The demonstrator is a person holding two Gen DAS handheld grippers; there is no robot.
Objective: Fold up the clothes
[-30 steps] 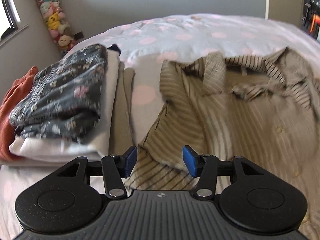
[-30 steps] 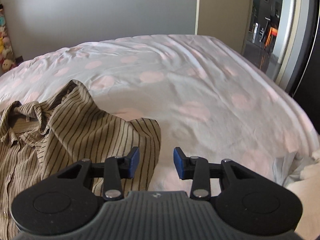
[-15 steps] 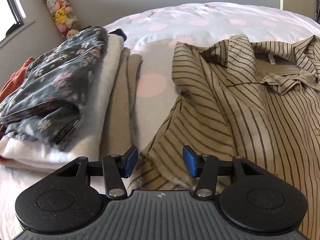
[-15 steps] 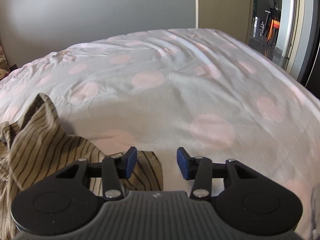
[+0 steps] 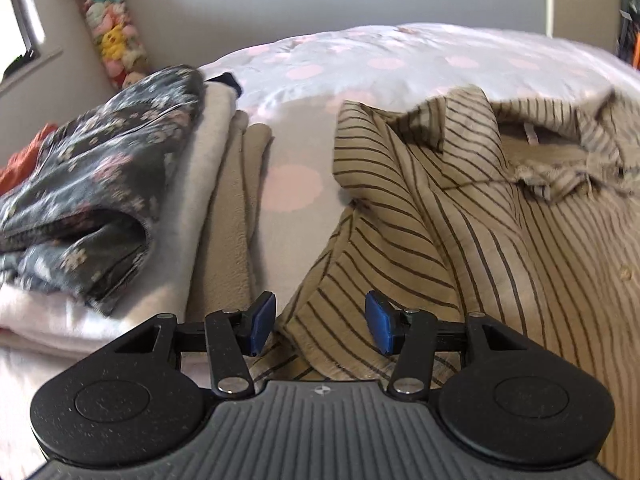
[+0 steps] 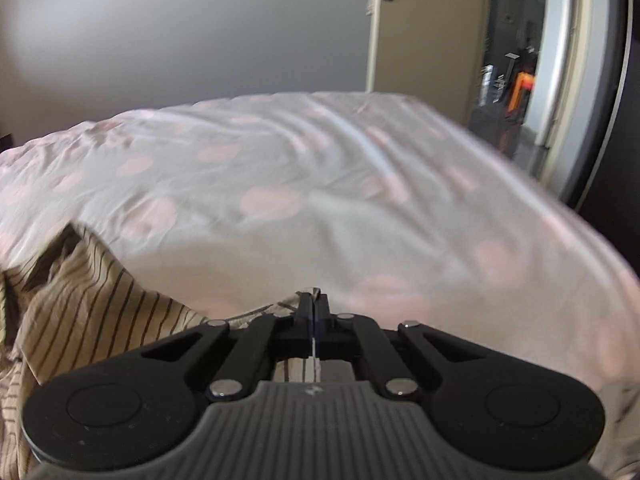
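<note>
One striped shirt (image 5: 460, 216) lies ahead of the left claw (image 5: 320, 322). Left of that claw sits one stack of folded clothes (image 5: 120, 208), with at least four garments showing. One dotted bedspread (image 6: 320, 184) stretches beyond the right claw (image 6: 315, 304).

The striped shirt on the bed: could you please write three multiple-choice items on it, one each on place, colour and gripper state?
1. Where does the pile of folded clothes lie relative to the striped shirt in the left wrist view?
A. To its left
B. To its right
C. On top of it

2. What colour are the spots on the bedcover?
A. Green
B. Pink
C. Black

3. How does the right gripper stand?
A. Wide open above bare bedcover
B. Shut on the shirt's edge
C. Shut on a sock

Answers: 1 A, the pile sits left of the shirt. 2 B, pale pink dots show on the cover. 3 B, its jaws have just been closing and now pinch a bit of shirt fabric.
</note>
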